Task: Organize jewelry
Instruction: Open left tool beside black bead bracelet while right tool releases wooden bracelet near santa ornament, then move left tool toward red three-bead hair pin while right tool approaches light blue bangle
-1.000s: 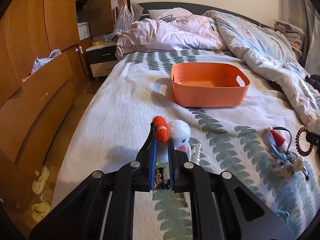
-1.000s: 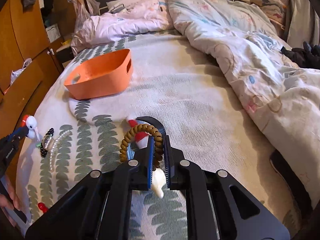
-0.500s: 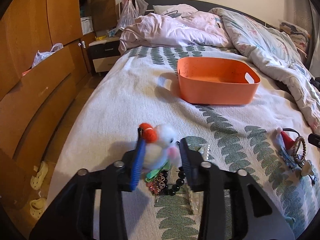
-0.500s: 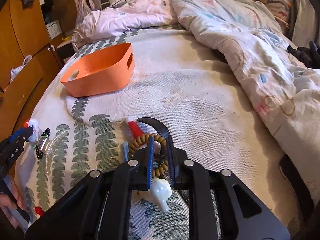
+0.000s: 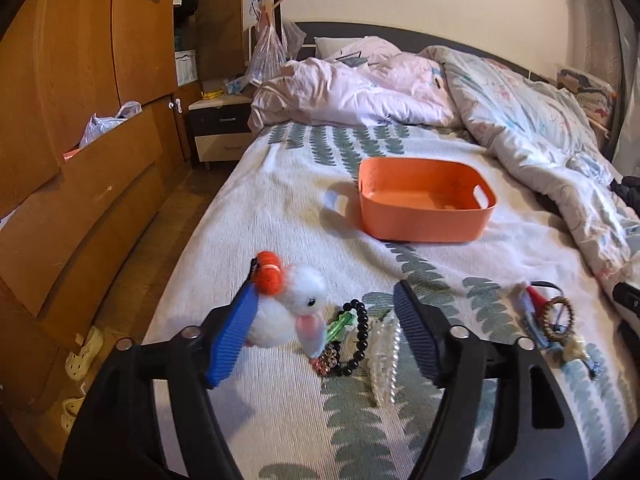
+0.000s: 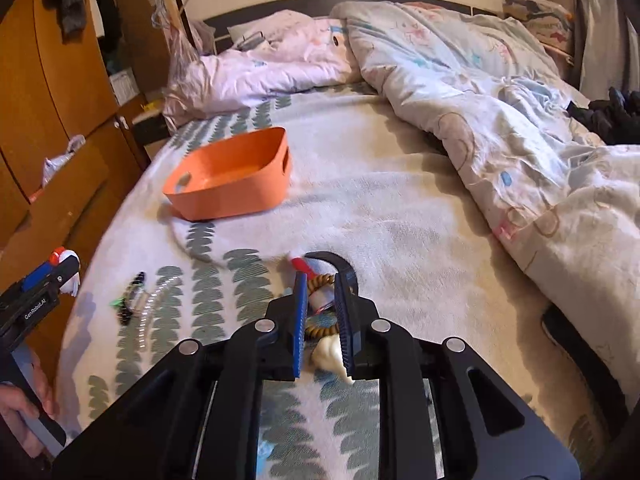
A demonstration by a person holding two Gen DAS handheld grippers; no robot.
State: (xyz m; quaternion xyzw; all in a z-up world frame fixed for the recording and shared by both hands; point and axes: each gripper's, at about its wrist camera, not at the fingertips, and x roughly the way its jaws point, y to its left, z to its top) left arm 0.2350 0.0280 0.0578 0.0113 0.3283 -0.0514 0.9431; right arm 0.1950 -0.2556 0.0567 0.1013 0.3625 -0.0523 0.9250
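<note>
My left gripper (image 5: 326,300) is open wide; a white fluffy bird toy with an orange pompom (image 5: 286,300) rests against its left finger. Beside it on the bed lie a black bead bracelet (image 5: 358,334), a green clip (image 5: 340,326) and a pearl hair clip (image 5: 384,360). An orange basket (image 5: 426,204) stands further up the bed, also in the right wrist view (image 6: 232,180). My right gripper (image 6: 322,280) stands slightly open around a brown bead bracelet (image 6: 320,280), over a red and white item (image 6: 304,266) and a white shell-like piece (image 6: 330,356). That pile shows in the left wrist view (image 5: 554,324).
Rumpled quilts (image 6: 500,100) cover the far and right side of the bed. A wooden wardrobe (image 5: 80,120) and a bedside table (image 5: 220,128) stand to the left, with slippers (image 5: 78,356) on the floor. A dark garment (image 6: 608,116) lies at right.
My left gripper has opened wide, letting go of the bird toy, which now leans on the left finger. My right gripper has loosened and lowered the brown bracelet onto the pile.
</note>
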